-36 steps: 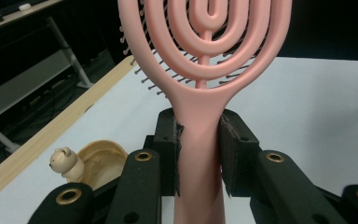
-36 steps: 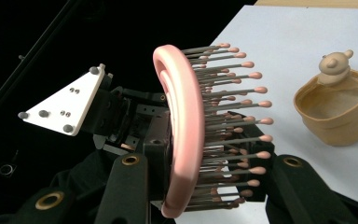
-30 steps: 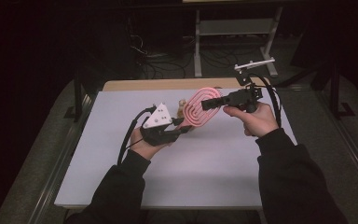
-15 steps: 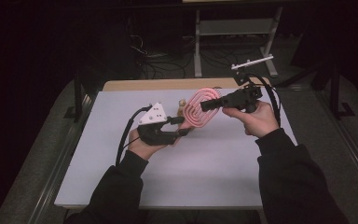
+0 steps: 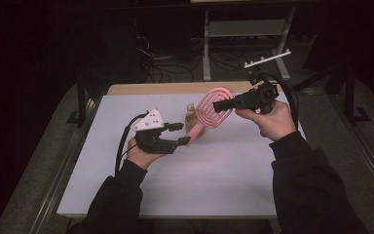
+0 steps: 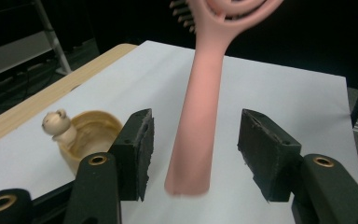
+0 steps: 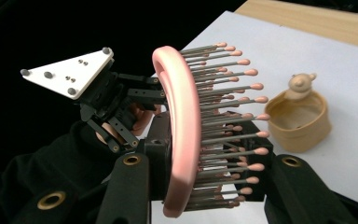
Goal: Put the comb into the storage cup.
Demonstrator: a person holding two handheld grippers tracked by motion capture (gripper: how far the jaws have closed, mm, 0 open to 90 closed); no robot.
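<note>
High view: we note the pink brush point(image 5: 213, 113) raised above the tabletop point(image 5: 224, 180), its round head clamped by the right gripper point(image 5: 220, 106) at the far right, its handle slanting down and left towards the left gripper point(image 5: 181, 134). Against the earlier pictures, the left gripper has shifted left and slightly nearer, and its fingers, then closed around the handle end, have just been opening. We judge this a handover: the brush now hangs from the right gripper alone. A small tan pot point(image 5: 191, 118) stands just behind the handle, partly hidden by it.

Left gripper view: the fingers point(image 6: 137, 151) stand moderately apart with the handle point(image 6: 196, 126) between them, clear of both pads. The brush head is cut off at the top edge. The pot point(image 6: 86, 137), bearing a small animal figure on its rim, stands on the tabletop to the left, its right side hidden behind a finger.

Right gripper view: the fingers point(image 7: 161, 156) are closed on the brush head point(image 7: 179, 130), frame and bristles pinched between them. The far pad is largely hidden behind the bristles. The left gripper point(image 7: 121, 100) shows beyond, its fingertips hidden by the brush. The pot point(image 7: 300, 119) stands to the right.
</note>
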